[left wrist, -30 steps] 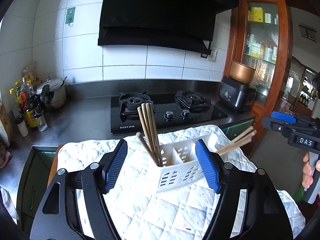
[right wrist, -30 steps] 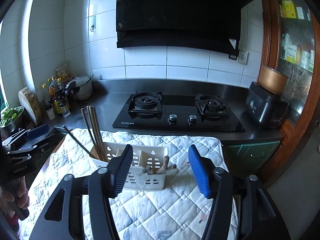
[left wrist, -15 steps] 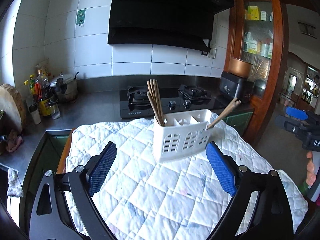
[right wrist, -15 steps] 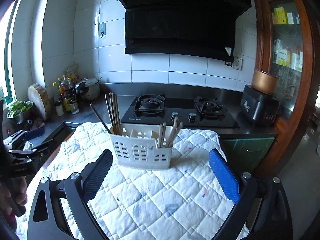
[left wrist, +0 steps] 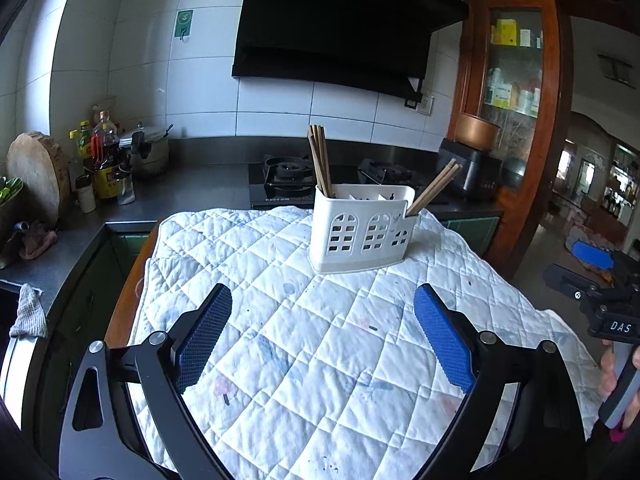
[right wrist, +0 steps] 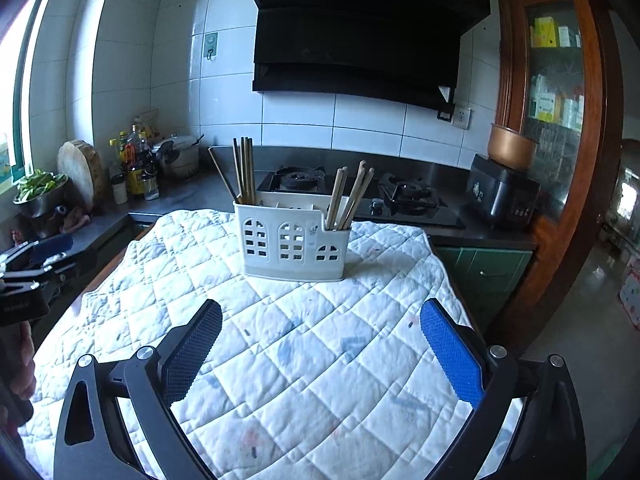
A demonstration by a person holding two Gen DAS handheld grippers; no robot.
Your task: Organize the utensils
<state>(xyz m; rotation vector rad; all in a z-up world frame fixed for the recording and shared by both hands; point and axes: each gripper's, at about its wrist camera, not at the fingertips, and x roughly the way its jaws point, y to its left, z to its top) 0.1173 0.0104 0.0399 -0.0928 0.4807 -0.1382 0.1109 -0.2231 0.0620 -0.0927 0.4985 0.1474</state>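
Note:
A white slotted utensil holder (left wrist: 362, 228) stands upright on a white quilted cloth (left wrist: 320, 340); it also shows in the right wrist view (right wrist: 294, 242). Wooden chopsticks (left wrist: 320, 160) stand in its left compartment and more chopsticks (left wrist: 434, 186) lean out of its right one; in the right wrist view the two bunches are the left chopsticks (right wrist: 244, 172) and the right chopsticks (right wrist: 350, 194). My left gripper (left wrist: 322, 336) is open and empty, well short of the holder. My right gripper (right wrist: 320, 354) is open and empty, also back from it.
A black gas hob (right wrist: 356, 196) sits behind the cloth on a steel counter. Bottles (left wrist: 102, 160), a pot (left wrist: 148, 150) and a round wooden board (left wrist: 36, 174) stand at left. A rice cooker (right wrist: 502, 192) and wooden cabinet (right wrist: 560, 120) are at right.
Both grippers have pulled back and away from the holder, which now looks smaller and farther off. Both sets of jaws have opened wider.

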